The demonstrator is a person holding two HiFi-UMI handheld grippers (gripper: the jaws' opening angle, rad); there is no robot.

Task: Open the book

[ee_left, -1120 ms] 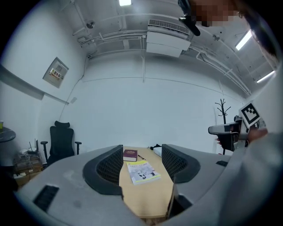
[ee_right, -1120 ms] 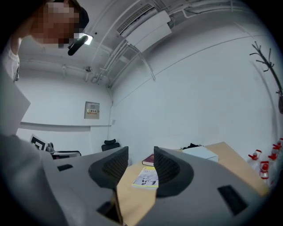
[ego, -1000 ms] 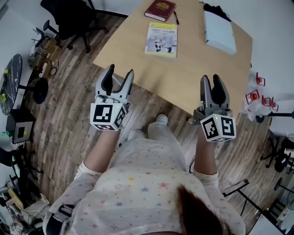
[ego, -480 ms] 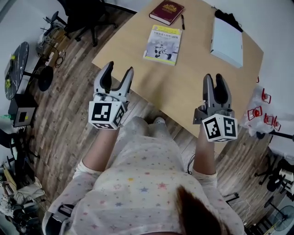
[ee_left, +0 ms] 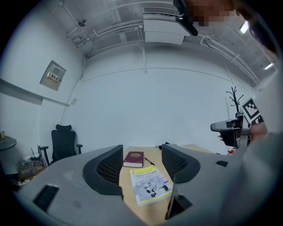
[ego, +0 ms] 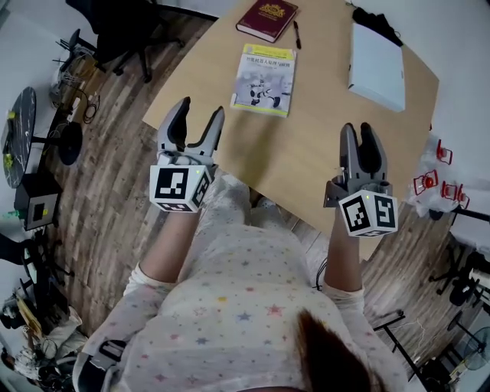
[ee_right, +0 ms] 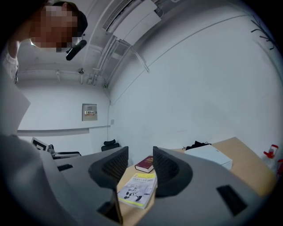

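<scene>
Both claws released and empty, book not yet touched.
Head view: the left gripper [ego: 200, 112] and right gripper [ego: 357, 130] hang by the table's [ego: 306, 149] near edge, well apart from the closed yellow book [ego: 264, 69] at upper middle. Gripper views: only these show each pair of jaws parted with that book framed between them, probably aiming; a red book [ee_left: 133, 159] lies behind.

Table [ego: 306, 145]: thin book [ego: 264, 79] lies near the left edge, about mid-depth. Thick book [ego: 266, 18] sits behind it at the far edge, with a pen [ego: 295, 34] just to its right. Flat box [ego: 377, 65] lies along the right edge, well apart from both books.
</scene>
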